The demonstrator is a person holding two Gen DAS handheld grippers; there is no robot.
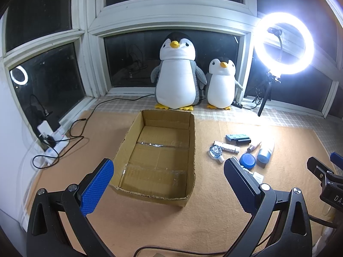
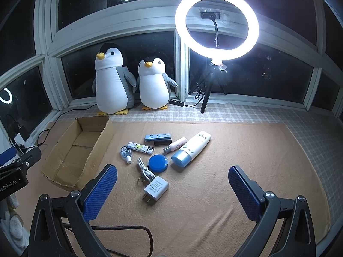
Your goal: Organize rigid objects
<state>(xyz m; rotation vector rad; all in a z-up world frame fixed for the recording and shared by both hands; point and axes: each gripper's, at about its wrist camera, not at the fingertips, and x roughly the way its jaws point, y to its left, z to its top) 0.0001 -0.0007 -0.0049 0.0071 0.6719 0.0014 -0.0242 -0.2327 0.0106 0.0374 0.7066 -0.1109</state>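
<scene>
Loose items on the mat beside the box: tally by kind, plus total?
Tubes and bottles: 3 (big white tube, small pink tube, small clear bottle)
Lighter: 1
Round blue tin: 1
Charger with cable: 1
Blue clip-like piece: 1
Black block: 1
Total: 8. The cardboard box holds nothing yet.

In my right view the box (image 2: 75,150) sits left of centre on the mat (image 2: 235,160), with the small items clustered mid-frame to its right: charger (image 2: 156,189) lowest, jar (image 2: 158,163) above it, tube (image 2: 191,150) to the right. Two penguins (image 2: 130,85) stand behind at upper left, the ring light (image 2: 216,24) at upper right.
</scene>
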